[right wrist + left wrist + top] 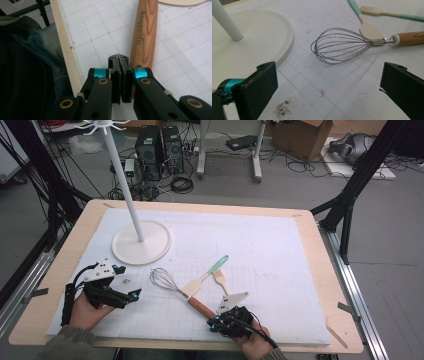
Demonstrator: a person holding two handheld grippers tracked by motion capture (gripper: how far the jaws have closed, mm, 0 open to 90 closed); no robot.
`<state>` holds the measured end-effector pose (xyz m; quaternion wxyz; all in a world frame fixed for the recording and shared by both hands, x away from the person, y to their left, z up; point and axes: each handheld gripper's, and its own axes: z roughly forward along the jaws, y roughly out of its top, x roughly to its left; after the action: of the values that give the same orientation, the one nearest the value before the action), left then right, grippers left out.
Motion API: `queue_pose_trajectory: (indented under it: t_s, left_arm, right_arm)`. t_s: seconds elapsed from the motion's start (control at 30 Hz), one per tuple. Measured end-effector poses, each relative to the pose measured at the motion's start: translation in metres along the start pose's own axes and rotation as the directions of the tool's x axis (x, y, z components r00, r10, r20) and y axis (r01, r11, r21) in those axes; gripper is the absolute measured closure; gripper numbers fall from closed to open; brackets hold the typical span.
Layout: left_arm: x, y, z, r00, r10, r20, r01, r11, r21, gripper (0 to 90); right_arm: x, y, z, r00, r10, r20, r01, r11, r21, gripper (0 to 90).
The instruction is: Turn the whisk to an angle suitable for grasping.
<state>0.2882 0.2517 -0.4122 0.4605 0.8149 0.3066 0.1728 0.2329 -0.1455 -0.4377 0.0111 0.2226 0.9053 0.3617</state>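
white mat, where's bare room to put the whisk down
Free: the right half of the white mat, and the far strip beyond the stand base. Crowded: the near middle, where whisk, two spatulas and right gripper cluster.

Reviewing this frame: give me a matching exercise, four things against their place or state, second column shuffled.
Things:
1. whisk
2. left gripper
3. right gripper
4. stand base

Places or states:
A. jaws pressed together, nothing between them
B. round and white, with a pole rising from it
C. jaws wide apart, nothing between them
D. lying on the mat, wooden handle towards the person

Pairs: 1-D, 2-C, 3-A, 4-B
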Motion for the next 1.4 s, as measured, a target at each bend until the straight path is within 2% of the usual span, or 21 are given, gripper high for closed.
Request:
queue_pose_trajectory:
  t_s: [0.17,0.6,1.4]
  left_arm:
    - [0.0,0.0,-0.001,1.0,-0.003,-0.002,0.003,1.0,-0.002,1.7]
    - [0.0,0.0,-0.001,1.0,-0.001,-0.005,0.001,1.0,0.0,1.7]
    - [0.0,-0.001,-0.002,1.0,-0.004,-0.005,0.004,1.0,-0.003,1.7]
  right_arm:
    - [-0.002,0.0,-0.001,0.9994,-0.012,0.032,0.011,1.0,0.007,89.3]
    - [-0.013,-0.004,-0.008,0.9957,-0.007,0.093,0.006,1.0,0.008,89.2]
    - [-0.033,-0.005,-0.012,0.9922,0.016,0.124,-0.015,1.0,-0.006,89.2]
